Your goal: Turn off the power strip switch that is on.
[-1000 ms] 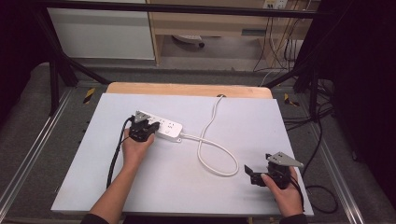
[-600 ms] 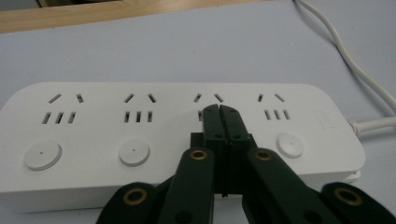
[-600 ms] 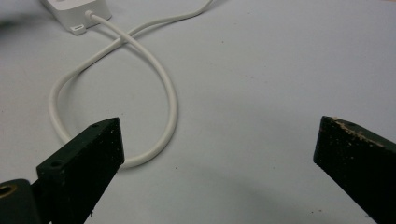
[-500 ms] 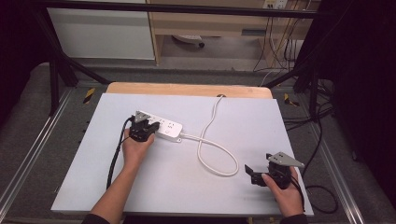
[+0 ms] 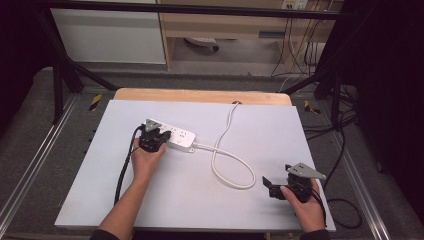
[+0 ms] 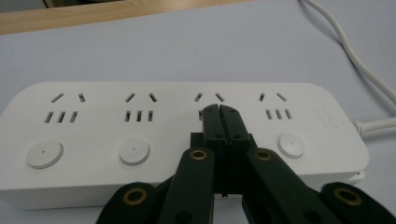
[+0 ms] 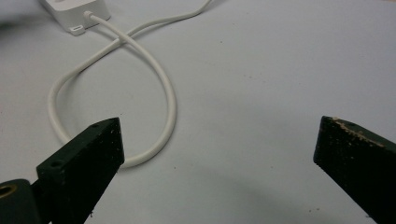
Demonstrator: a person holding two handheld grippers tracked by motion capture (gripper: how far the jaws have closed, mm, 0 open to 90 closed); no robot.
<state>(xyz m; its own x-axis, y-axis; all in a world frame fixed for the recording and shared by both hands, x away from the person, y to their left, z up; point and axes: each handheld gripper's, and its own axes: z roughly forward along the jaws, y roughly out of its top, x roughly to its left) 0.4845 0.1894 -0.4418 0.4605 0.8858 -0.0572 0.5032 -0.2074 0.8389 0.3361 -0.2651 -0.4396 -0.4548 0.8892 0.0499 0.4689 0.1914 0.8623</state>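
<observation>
Plainly, with the left gripper pinched together on the power strip beside its third button and the right gripper gaping near the strip's looped cable, a skewed push risked sliding the strip.

White table bears power strip and cord.
</observation>
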